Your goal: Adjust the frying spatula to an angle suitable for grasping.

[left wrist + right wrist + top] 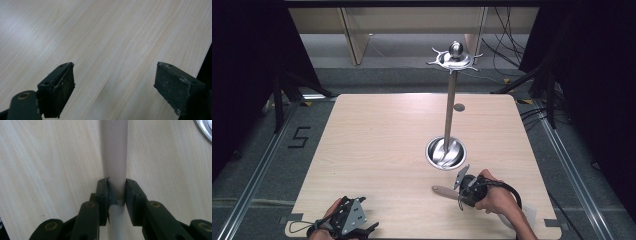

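Beige handle (115,152), pale woodgrain table (377,140)

From above my side, the high view looks forward and down over the whole wooden table (382,145). My left gripper view skims close over bare tabletop (105,37). My right gripper view sits close too, sharing the steel stand's base (203,128) with the high view (445,152).

So the counter (377,150) is light wood with rounded corners, sitting on grey carpet (257,165). There's a small dark round spot (459,107) on the far right part of it. A "5" (299,137) is taped on the floor off to the left. Far back are pale wooden panels (357,35), and black cables (507,45) trail at the far right, with dark curtains (242,75) on both sides.
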The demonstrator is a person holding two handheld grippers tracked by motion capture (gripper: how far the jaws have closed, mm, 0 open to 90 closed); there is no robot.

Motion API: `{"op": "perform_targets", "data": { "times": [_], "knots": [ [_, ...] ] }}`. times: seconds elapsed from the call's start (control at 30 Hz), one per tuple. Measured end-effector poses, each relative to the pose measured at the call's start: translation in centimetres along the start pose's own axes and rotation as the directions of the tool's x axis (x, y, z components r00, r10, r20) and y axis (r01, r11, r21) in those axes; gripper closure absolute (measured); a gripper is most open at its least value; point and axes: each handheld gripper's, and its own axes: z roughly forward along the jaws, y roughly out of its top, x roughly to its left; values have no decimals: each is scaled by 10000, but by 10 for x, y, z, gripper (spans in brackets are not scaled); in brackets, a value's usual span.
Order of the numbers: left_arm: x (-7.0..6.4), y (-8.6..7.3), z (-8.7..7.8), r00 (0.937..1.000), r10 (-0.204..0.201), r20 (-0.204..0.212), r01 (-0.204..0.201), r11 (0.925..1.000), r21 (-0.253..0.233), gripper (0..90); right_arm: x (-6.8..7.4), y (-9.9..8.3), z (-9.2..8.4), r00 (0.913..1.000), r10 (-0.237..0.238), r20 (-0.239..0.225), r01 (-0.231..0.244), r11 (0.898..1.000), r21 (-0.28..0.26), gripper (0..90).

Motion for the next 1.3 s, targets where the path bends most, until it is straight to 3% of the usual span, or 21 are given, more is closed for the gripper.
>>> {"op": "perform_targets", "data": {
  "times": [0.13,0.2,0.4,0.53,0.57,0.63,0.7,0.77,0.8,0.83,0.9,0.93,0.97,1.0,1.1,1.13,1.17,1.2,1.23,1.27,1.3],
  "knots": [
    [0,0,1,10000,-36,39,36,10000,-24,157,1,-1,-1,10000,45,-62,-45,10000,-39,746],
    [1,0,0,10000,-16,-12,16,10000,-24,156,-1,-3,1,9999,-61,95,64,9995,-303,746],
    [1,0,-1,10000,-19,-64,19,10000,-63,156,-8,-14,-10,9987,290,408,-244,9938,-1080,747],
    [0,0,-1,10000,-14,-22,14,10000,-44,157,-11,-24,-25,9934,1063,429,-953,9739,-2058,748],
    [0,0,-1,10000,-52,35,52,10000,-77,157,-13,-26,-27,9946,945,432,-825,9711,-2241,748],
    [0,0,-1,10000,-59,29,59,10000,-71,156,-18,-34,-39,9889,1423,419,-1254,9527,-2770,748],
    [1,0,-1,10000,-54,39,54,10000,-72,157,-20,-35,-40,9905,1293,458,-1111,9519,-2856,748],
    [1,0,0,9999,-98,47,99,9999,-82,156,-21,-43,-53,9747,2134,657,-1755,9140,-3658,748],
    [1,0,0,10000,13,-34,-13,10000,-7,156,-21,-43,-53,9747,2134,657,-1755,9140,-3658,748],
    [1,0,0,10000,-8,50,8,10000,-15,157,-24,-48,-60,9723,2244,655,-1786,8939,-4111,749],
    [1,0,-1,9998,-10,178,10,10000,0,157,-25,-51,-63,9763,2109,496,-1706,8897,-4236,748],
    [0,0,0,9999,-105,110,106,9999,-91,156,-27,-53,-65,9757,2115,575,-1628,8750,-4559,749],
    [0,0,0,9999,-98,115,99,9999,-84,156,-29,-59,-72,9717,2331,392,-1840,8500,-4936,749],
    [0,0,0,9999,-91,122,92,9999,-81,156,-29,-59,-72,9717,2331,392,-1840,8500,-4936,749],
    [1,0,0,10000,-25,36,25,10000,-13,156,-33,-65,-79,9673,2480,534,-1821,8251,-5348,749],
    [0,0,0,10000,-11,3,11,10000,-10,157,-34,-68,-84,9661,2562,317,-1988,8166,-5420,749],
    [0,0,0,10000,0,37,0,10000,-9,157,-34,-68,-84,9661,2562,317,-1988,8166,-5420,749],
    [1,0,0,10000,-26,48,26,10000,-16,156,-36,-72,-87,9652,2610,187,-2056,8007,-5627,750],
    [1,0,0,10000,-26,48,26,10000,-16,155,-36,-72,-87,9652,2610,187,-2056,8007,-5627,750],
    [1,0,0,10000,-5,4,5,10000,8,155,-36,-73,-89,9613,2752,141,-2178,7901,-5730,750],
    [1,0,0,10000,39,-5,-39,10000,20,157,-36,-76,-93,9641,2655,89,-2095,7804,-5891,749]
  ]
}}
